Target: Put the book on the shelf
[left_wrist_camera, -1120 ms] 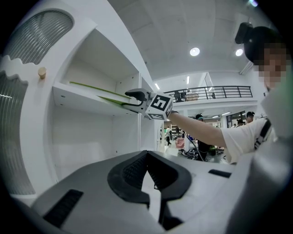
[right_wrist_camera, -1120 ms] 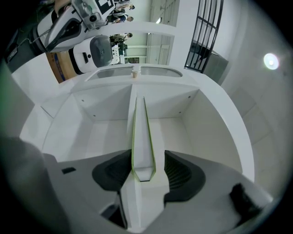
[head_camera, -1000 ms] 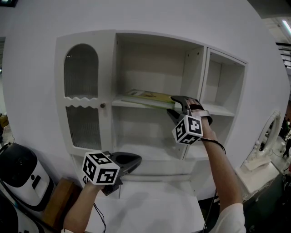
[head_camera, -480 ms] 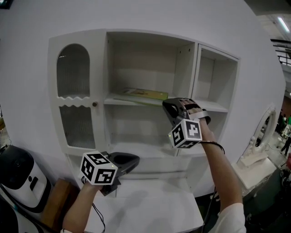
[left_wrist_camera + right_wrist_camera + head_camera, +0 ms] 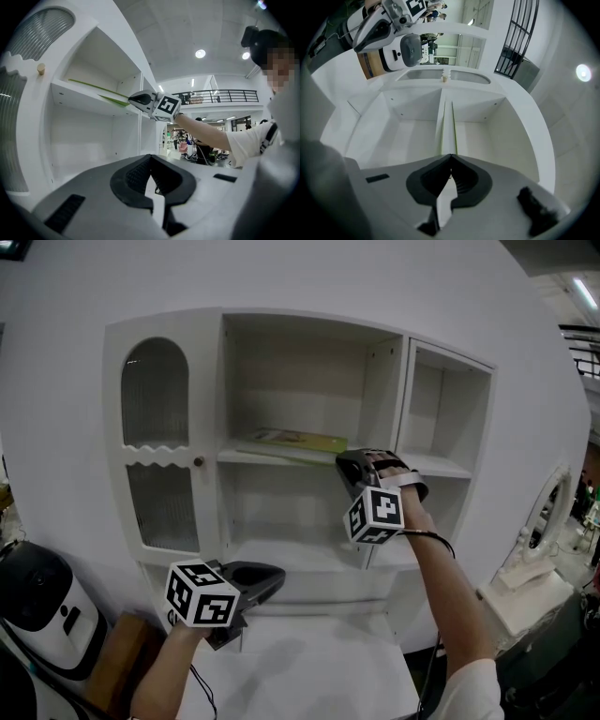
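Hovering at the front lip of the middle shelf (image 5: 272, 457), my right gripper (image 5: 345, 465) has its jaws drawn together with nothing between them. They have just been closing, and the joined tips sit right at the near edge of the book (image 5: 291, 440). I judge that closed like this they make a blunt nose for nudging it deeper. The thin green-edged book lies flat in the central open compartment of the white cabinet (image 5: 211, 343), and one corner seems to jut slightly past the board's front, so I take the job as nearly done, bar that last push. My left gripper (image 5: 277, 574) hangs low before the cabinet's base, over the white tabletop (image 5: 319, 652). Its jaws are closed too and carry nothing, parked there, I think, to leave the shelf opening free. The boards look smooth and painted, so the book should slide easily. Left of the compartment stands an arched door (image 5: 155, 390) with ribbed glass and a small knob (image 5: 199, 462), and on the right is a narrower open bay (image 5: 441, 409). Beyond is a large hall, with round ceiling lamps (image 5: 200, 53) and a dark railing (image 5: 220, 96) along an upper level.
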The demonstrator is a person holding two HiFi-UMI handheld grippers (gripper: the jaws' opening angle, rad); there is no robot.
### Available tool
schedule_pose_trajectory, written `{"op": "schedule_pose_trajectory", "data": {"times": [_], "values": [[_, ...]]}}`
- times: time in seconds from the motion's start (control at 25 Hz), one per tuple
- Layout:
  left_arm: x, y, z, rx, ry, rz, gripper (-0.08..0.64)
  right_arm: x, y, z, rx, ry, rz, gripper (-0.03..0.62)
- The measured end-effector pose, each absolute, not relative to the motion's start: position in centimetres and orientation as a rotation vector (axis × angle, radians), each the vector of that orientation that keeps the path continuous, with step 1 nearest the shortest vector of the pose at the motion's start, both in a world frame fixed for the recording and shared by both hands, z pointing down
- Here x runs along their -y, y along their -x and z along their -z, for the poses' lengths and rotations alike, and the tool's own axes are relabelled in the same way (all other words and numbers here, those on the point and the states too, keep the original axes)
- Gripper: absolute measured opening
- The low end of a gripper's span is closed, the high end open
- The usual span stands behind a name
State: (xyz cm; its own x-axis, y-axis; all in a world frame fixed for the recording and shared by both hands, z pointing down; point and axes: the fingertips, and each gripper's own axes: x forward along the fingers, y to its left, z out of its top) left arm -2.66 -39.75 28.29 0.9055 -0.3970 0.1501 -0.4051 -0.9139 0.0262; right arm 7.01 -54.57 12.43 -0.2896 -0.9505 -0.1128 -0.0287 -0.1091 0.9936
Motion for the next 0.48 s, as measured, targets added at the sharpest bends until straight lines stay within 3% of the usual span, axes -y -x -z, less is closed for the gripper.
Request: {"op": "schedule_pose_trajectory", "data": {"times": [0.48], "values": [[39.4,4.6,-28.6,0.699,-2.986,-0.221,0.008,58.0,-7.5,-13.1,1.342,-1.176,1.454,0.014]]}}
